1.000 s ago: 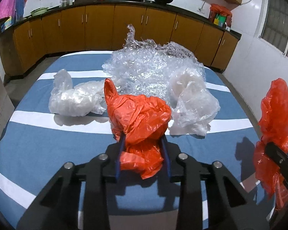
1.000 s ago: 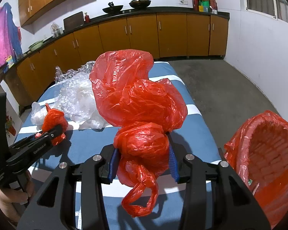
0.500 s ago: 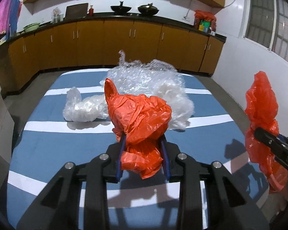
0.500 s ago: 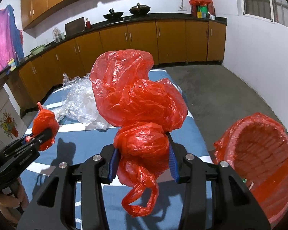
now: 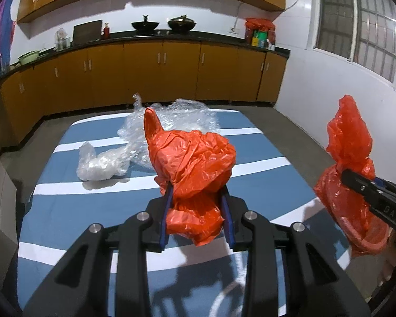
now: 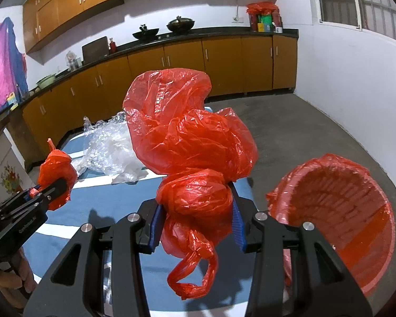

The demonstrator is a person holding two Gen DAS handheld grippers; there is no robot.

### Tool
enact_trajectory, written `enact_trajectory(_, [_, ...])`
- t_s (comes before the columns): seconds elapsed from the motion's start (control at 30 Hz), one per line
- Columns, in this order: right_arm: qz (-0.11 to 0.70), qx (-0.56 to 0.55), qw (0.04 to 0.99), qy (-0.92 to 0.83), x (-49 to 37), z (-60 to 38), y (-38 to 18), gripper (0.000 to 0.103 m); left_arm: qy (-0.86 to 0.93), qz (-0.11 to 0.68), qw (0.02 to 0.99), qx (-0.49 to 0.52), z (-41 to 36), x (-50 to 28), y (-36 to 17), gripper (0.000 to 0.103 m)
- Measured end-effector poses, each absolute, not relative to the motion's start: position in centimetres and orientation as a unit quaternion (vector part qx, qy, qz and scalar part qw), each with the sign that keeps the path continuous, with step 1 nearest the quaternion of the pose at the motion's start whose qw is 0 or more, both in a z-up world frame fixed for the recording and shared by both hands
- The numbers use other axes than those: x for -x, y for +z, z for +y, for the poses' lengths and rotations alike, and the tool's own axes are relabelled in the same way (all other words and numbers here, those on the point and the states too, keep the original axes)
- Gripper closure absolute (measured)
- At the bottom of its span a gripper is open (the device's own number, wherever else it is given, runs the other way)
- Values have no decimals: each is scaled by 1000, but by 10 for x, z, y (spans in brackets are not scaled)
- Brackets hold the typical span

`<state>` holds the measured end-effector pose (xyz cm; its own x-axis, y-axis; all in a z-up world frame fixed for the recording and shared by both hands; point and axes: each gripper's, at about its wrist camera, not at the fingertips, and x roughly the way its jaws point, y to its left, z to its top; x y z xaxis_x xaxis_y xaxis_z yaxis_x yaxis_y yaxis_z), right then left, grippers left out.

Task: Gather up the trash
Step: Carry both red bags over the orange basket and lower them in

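My left gripper is shut on a crumpled orange-red plastic bag, held above the blue striped table; it also shows in the right wrist view. My right gripper is shut on a larger red plastic bag, also seen at the right edge of the left wrist view. A round bin lined with red plastic stands on the floor to the right of the table, close beside the right gripper. Clear bubble wrap and a clear plastic bag lie on the far part of the table.
Orange kitchen cabinets with a dark counter holding pots run along the back wall. Grey floor lies to the right of the table, with a white wall and window beyond.
Both grippers have lifted and drawn back from the table with their bags still held. The clear plastic now lies farther away. The red bin sits larger and closer in the right wrist view.
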<state>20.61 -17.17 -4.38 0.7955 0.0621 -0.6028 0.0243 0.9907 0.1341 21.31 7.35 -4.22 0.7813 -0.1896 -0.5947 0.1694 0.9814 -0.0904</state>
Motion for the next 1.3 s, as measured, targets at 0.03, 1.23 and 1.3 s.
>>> enact_trajectory(0.03, [319,-69,945,7,-204,-174,-43,59,-99,315,944,15,72,-212,-41,71])
enact_trajectory(1.23, [296,-151,927,-175,-113,-342,-46,59,-346,322,881,-19,-136,-181,-35,70])
enact_trajectory(1.3, [294,-157,926,-179,-112,-349,-45,59,-358,327,874,-21,-149,-184,-39,70])
